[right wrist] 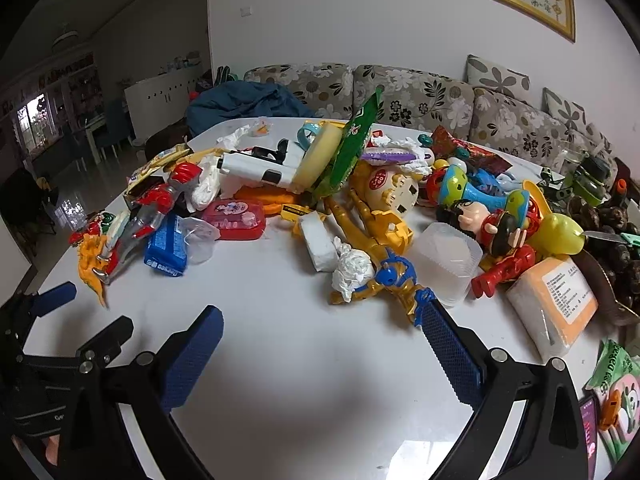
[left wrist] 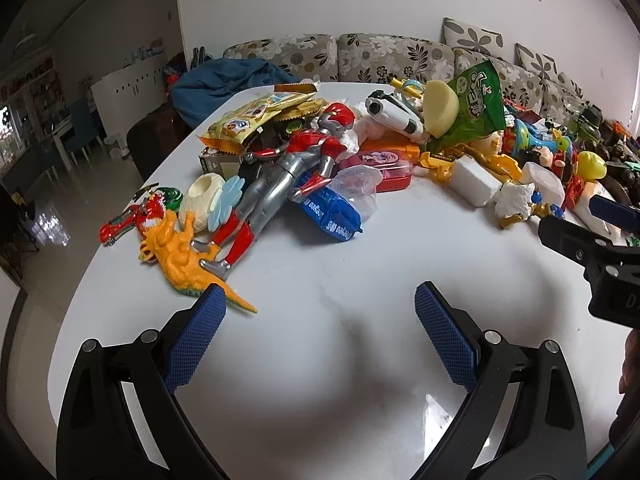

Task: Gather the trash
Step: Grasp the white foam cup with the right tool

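A heap of toys and trash covers the far half of the white table (left wrist: 320, 360). Trash in it: a blue wrapper (left wrist: 330, 218) (right wrist: 166, 248), a green snack bag (left wrist: 474, 108) (right wrist: 352, 148), yellow snack bags (left wrist: 256, 116), a crumpled tissue (right wrist: 352, 270) (left wrist: 514, 198), a clear plastic cup (right wrist: 448, 258) and a clear bag (left wrist: 356, 188). My left gripper (left wrist: 320, 304) is open and empty over bare table, short of the heap. My right gripper (right wrist: 324, 320) is open and empty, its right finger close to a gold and blue figure (right wrist: 384, 280).
Toys lie among the trash: a red and silver figure (left wrist: 288, 172), an orange dinosaur (left wrist: 180, 256), a red case (right wrist: 236, 218), a white toy gun (right wrist: 256, 168). A packet with an orange label (right wrist: 552, 300) lies at right. A floral sofa (right wrist: 420, 96) stands behind.
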A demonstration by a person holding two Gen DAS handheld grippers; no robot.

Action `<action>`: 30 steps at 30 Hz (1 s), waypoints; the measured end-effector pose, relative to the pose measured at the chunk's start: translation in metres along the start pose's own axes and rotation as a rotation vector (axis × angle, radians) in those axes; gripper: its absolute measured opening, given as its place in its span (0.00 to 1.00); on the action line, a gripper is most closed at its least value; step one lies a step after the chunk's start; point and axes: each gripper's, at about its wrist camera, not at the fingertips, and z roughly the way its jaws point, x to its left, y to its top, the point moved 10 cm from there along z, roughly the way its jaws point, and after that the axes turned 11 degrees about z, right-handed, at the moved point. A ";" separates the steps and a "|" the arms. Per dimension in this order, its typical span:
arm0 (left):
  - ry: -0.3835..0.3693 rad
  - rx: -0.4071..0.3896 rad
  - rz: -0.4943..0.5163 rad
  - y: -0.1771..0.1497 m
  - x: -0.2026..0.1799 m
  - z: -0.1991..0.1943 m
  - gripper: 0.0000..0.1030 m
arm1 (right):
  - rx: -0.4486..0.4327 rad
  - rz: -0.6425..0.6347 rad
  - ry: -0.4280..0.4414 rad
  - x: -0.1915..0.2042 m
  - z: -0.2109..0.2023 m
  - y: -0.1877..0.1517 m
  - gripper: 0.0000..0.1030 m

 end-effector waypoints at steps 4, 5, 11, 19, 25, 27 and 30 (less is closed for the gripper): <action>-0.005 0.001 -0.009 0.004 0.002 0.004 0.90 | -0.007 0.011 0.000 -0.002 0.000 0.002 0.95; -0.007 0.003 -0.016 0.004 0.003 0.005 0.90 | -0.009 0.010 -0.001 -0.002 0.001 0.003 0.95; -0.012 0.014 -0.038 0.007 0.013 0.011 0.90 | 0.001 -0.023 0.019 0.010 0.017 0.016 0.95; -0.040 0.002 -0.127 -0.003 0.043 -0.002 0.90 | 0.152 -0.123 0.071 0.036 0.093 0.037 0.95; -0.010 0.013 -0.189 -0.019 0.073 -0.007 0.90 | 0.257 -0.134 0.091 0.033 0.128 0.026 0.18; -0.016 0.024 -0.197 -0.024 0.079 -0.007 0.90 | 0.250 -0.122 0.107 0.031 0.119 0.025 0.17; -0.058 0.019 -0.165 -0.027 0.077 -0.007 0.90 | 0.198 -0.064 0.233 0.031 0.072 0.022 0.17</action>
